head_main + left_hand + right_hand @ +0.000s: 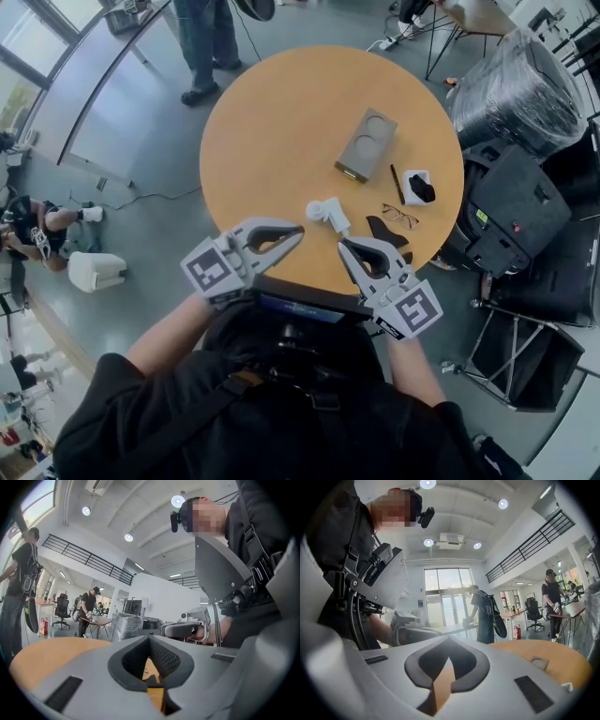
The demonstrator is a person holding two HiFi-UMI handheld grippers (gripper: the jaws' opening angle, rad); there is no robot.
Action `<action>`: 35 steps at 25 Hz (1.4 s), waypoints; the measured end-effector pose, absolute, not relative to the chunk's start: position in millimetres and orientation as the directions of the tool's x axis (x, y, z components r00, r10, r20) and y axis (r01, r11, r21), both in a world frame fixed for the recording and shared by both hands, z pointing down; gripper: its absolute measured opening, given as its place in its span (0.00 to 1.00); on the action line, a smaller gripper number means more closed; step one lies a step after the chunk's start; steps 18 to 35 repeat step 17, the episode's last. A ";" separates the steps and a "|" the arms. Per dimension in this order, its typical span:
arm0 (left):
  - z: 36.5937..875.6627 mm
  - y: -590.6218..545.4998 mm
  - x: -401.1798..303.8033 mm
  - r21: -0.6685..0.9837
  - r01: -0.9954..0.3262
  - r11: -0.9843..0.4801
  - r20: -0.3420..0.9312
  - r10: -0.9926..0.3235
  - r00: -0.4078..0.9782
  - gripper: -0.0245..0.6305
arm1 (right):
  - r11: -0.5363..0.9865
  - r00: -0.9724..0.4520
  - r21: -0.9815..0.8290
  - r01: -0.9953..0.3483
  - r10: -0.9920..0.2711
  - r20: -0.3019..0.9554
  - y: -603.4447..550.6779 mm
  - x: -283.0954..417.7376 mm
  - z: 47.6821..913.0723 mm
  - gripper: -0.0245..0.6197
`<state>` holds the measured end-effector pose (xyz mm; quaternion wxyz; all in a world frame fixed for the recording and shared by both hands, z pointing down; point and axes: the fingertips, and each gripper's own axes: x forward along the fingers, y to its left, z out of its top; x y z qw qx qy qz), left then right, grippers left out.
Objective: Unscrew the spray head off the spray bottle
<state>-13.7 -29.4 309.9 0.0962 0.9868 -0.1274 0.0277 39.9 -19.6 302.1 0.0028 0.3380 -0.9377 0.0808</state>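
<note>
Left gripper (296,231), jaws clenched on nothing, points level over the near edge of the round wooden table (272,131). The white spray bottle (328,214) lies on the tabletop between and just beyond the two gripper tips, touched by neither. Right gripper (347,247) is likewise clenched and empty; spectacles (400,217) lie farther right.

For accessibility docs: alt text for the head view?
From above: a person holds the left gripper and right gripper, both shut and empty, at the near edge of a round table. A white sprayer lies near their tips; glasses, a pen and a grey tray farther right.
</note>
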 end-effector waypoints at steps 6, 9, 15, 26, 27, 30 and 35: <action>308.5 -28.9 -16.6 0.196 -0.262 -0.945 0.075 -0.252 0.965 0.04 | 0.755 -0.768 -0.144 -0.640 -0.637 0.073 -15.8 39.2 303.6 0.05; 311.7 -27.7 -18.4 0.183 -0.265 -0.947 0.088 -0.253 0.963 0.04 | 0.755 -0.768 -0.143 -0.640 -0.637 0.073 -12.1 39.0 303.2 0.05; 309.3 -20.6 -19.3 0.180 -0.264 -0.947 0.083 -0.253 0.964 0.04 | 0.754 -0.767 -0.147 -0.641 -0.638 0.072 -6.4 38.2 300.6 0.05; 308.0 -19.0 -19.5 0.174 -0.266 -0.948 0.087 -0.254 0.963 0.04 | 0.753 -0.767 -0.147 -0.641 -0.638 0.072 -5.3 38.3 299.6 0.05; 308.0 -19.0 -19.5 0.174 -0.266 -0.948 0.087 -0.254 0.963 0.04 | 0.753 -0.767 -0.147 -0.641 -0.638 0.072 -5.3 38.3 299.6 0.05; 308.0 -19.0 -19.5 0.174 -0.266 -0.948 0.087 -0.254 0.963 0.04 | 0.753 -0.767 -0.147 -0.641 -0.638 0.072 -5.3 38.3 299.6 0.05; 308.0 -19.0 -19.5 0.174 -0.266 -0.948 0.087 -0.254 0.963 0.04 | 0.753 -0.767 -0.147 -0.641 -0.638 0.072 -5.3 38.3 299.6 0.05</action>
